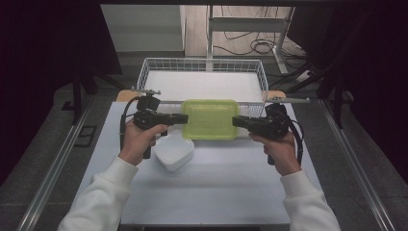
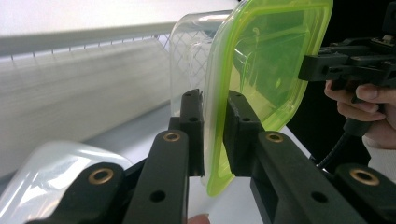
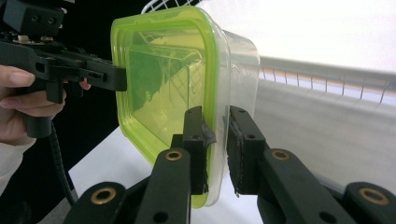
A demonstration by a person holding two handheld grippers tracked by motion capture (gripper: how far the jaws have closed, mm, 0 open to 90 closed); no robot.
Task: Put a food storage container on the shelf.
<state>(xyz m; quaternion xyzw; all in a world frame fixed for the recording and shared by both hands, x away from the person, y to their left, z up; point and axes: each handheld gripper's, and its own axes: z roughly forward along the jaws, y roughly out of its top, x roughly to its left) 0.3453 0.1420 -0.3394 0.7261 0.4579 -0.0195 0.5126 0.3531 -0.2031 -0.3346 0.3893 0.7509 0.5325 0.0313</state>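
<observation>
Fingers (image 2: 194,122) of the left gripper (image 1: 184,118) and right gripper (image 1: 235,121) pinch opposite rims of the green-lidded container (image 1: 210,119), mid-frame, clear of the table (image 1: 226,187).

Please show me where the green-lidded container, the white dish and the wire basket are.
green-lidded container (image 1: 210,118): high view, middle of the green lid.
white dish (image 1: 174,152): high view, inner floor of the dish.
wire basket (image 1: 202,61): high view, far rim.

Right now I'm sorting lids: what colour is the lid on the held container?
Translucent lime green lid, clearest in the right gripper view.
</observation>
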